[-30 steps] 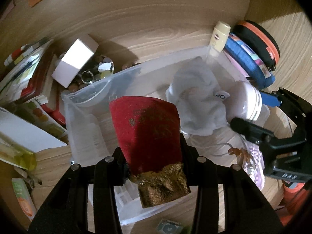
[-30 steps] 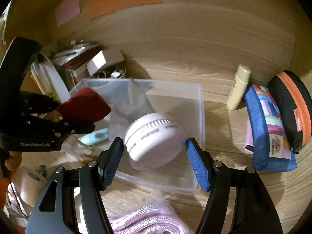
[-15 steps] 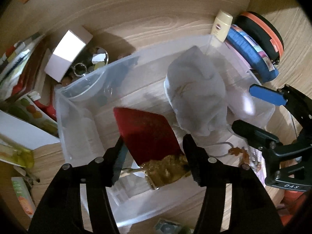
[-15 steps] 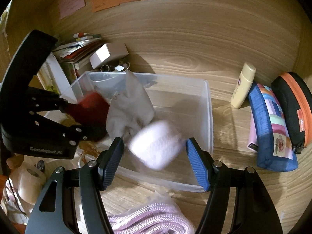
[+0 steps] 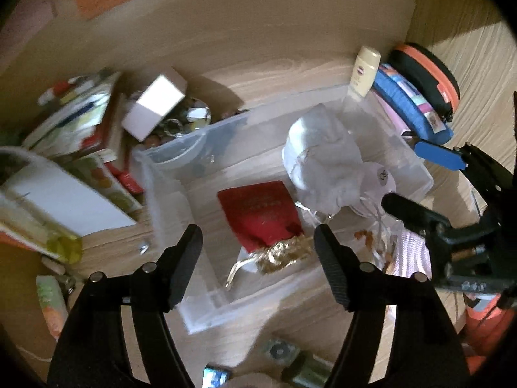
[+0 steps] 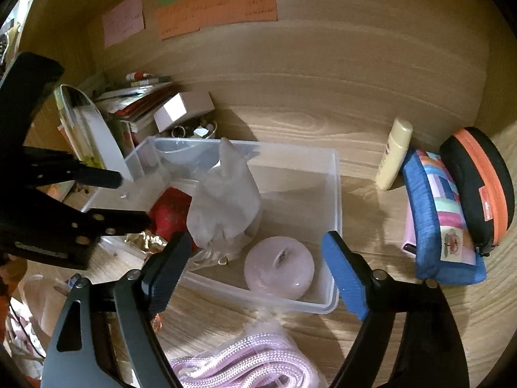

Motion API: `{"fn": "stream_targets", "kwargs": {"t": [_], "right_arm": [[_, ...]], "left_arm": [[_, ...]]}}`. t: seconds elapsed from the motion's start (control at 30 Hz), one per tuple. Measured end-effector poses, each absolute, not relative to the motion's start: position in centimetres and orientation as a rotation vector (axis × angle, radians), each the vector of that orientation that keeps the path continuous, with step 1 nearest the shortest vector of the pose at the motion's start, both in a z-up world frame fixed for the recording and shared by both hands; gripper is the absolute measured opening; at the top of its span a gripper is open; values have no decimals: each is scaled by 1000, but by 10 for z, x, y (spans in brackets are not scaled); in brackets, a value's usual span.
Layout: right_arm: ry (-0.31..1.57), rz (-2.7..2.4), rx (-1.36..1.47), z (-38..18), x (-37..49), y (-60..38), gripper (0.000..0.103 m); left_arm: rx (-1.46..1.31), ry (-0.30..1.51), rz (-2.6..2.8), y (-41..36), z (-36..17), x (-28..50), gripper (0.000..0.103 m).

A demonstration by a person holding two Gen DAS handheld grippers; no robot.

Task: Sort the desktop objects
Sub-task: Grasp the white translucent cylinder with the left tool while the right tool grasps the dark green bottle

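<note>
A clear plastic bin sits on the wooden desk. Inside lie a red pouch with a gold top, a white gauze bag and a round pale pink case near the bin's front right corner. My left gripper is open and empty above the bin's near side, over the red pouch. My right gripper is open and empty just above the pink case.
A cream lotion bottle, a blue patterned pouch and a black-and-orange case stand right of the bin. Books and a white box crowd the back left. A pink rope bundle lies in front.
My left gripper opened and dropped the red pouch into the bin. My right gripper opened and the pink case fell into the bin. Both grippers have pulled back a little.
</note>
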State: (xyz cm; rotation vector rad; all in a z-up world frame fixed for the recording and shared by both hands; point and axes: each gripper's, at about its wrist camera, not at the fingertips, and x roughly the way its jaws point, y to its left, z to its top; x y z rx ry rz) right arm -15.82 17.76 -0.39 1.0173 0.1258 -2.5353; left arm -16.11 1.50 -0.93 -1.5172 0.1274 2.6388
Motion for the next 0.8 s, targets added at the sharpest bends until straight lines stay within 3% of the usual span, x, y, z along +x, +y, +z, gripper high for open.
{"fn": "stream_targets", "kwargs": {"t": [0.17,0.3,0.8], "right_arm": [[93,-2556,999,7,-155,183,82],[64,-2557,956,20,-143,184,83],[139,-2444,908,21,-72,127,88]], "left_arm": [[-1490,102,2691,-3,4,-132,72],[-1456,81,2759,-23,9,-102,90],[-1482,-14,2803,-74,-15,-10,90]]}}
